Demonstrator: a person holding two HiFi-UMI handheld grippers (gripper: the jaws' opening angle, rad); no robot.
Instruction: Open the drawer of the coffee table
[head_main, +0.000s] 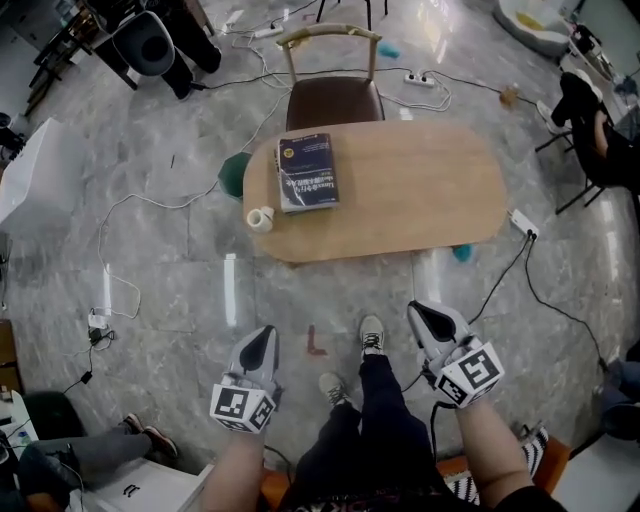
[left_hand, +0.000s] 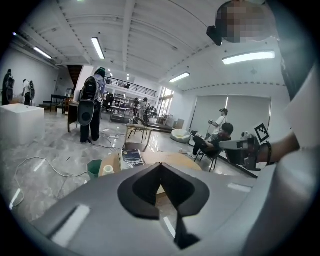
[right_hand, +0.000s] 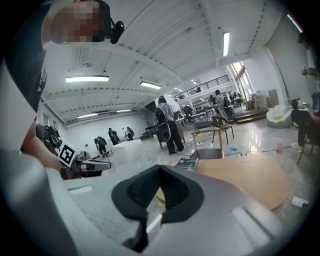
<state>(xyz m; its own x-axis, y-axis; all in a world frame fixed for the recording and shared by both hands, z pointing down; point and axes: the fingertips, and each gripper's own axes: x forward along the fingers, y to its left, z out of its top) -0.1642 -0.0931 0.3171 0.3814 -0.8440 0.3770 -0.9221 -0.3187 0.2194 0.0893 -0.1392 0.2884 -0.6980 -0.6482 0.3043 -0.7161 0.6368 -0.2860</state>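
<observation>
The coffee table (head_main: 400, 190) is a low oval with a light wooden top, standing on the marble floor ahead of me; no drawer front shows from above. It also appears past the jaws in the left gripper view (left_hand: 172, 160) and in the right gripper view (right_hand: 245, 177). My left gripper (head_main: 265, 337) hangs over the floor short of the table's near edge, jaws shut and empty (left_hand: 160, 165). My right gripper (head_main: 426, 313) is level with it on the right, also shut on nothing (right_hand: 159, 167).
A dark blue book (head_main: 308, 172) and a small white roll (head_main: 260, 218) lie on the table's left end. A chair (head_main: 333, 95) stands behind it, a green bin (head_main: 234, 173) at its left. Cables and a power strip (head_main: 524, 222) cross the floor. My feet (head_main: 371, 335) stand between the grippers.
</observation>
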